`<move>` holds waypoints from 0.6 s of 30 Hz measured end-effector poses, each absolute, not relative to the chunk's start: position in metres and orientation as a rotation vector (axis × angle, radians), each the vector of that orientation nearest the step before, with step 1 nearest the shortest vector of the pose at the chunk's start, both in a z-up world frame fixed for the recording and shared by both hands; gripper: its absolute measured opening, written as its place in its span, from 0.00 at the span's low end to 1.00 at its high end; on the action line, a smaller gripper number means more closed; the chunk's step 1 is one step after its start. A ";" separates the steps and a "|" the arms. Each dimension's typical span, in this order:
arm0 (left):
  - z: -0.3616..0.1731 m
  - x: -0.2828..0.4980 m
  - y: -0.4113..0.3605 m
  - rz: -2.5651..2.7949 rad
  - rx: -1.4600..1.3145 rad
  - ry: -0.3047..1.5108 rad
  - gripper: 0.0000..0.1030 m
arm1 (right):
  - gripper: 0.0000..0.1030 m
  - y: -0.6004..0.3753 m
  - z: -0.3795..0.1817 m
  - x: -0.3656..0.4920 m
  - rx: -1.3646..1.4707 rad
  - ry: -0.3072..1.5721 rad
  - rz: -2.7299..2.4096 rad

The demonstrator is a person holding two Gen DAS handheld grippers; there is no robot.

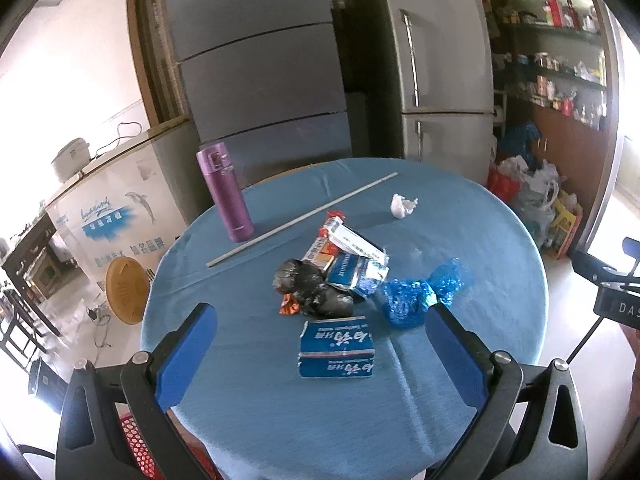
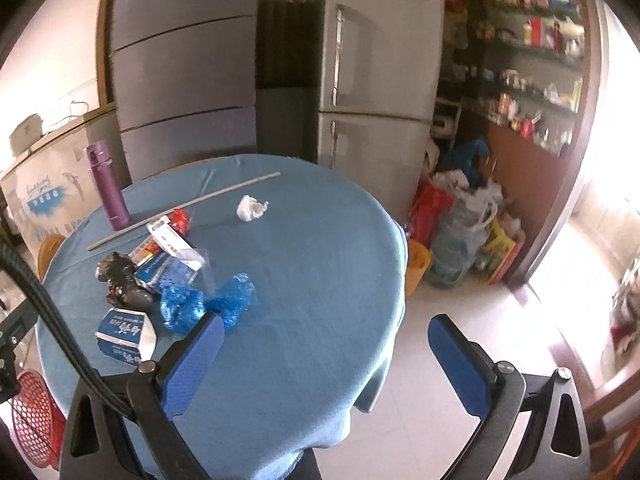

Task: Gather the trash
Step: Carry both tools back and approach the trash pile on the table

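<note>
Left tool (image 1: 320, 316) agape above carton (image 1: 337, 349)

On the tabletop (image 1: 480, 240), the trash pile (image 1: 336, 272) lay at frame centre, with a carton (image 1: 338, 354) below it, a flask (image 1: 226, 192) and rod (image 1: 300, 220) at upper left, and a paper wad (image 1: 402, 205) at upper right.
</note>
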State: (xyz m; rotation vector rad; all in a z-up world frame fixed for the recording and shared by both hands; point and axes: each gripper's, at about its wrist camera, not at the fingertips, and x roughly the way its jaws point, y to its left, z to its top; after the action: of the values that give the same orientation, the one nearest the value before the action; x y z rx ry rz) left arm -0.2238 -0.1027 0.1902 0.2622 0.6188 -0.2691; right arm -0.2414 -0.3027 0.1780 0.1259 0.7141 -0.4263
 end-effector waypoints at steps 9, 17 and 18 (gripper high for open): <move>0.187 -0.226 -0.148 -0.326 0.323 0.642 1.00 | 1.00 -0.348 0.160 -0.250 0.204 0.734 -0.469; 0.188 -0.235 -0.175 -0.362 0.367 0.637 1.00 | 1.00 -0.369 0.157 -0.263 0.231 0.724 -0.505; 0.188 -0.236 -0.176 -0.364 0.369 0.637 1.00 | 1.00 -0.370 0.157 -0.264 0.232 0.723 -0.508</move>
State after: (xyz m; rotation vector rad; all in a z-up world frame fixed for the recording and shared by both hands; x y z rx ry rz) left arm -0.2362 -0.1762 0.1884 0.3690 0.6373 -0.3644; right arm -0.2639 -0.3697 0.1571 0.2318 0.7234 -0.5080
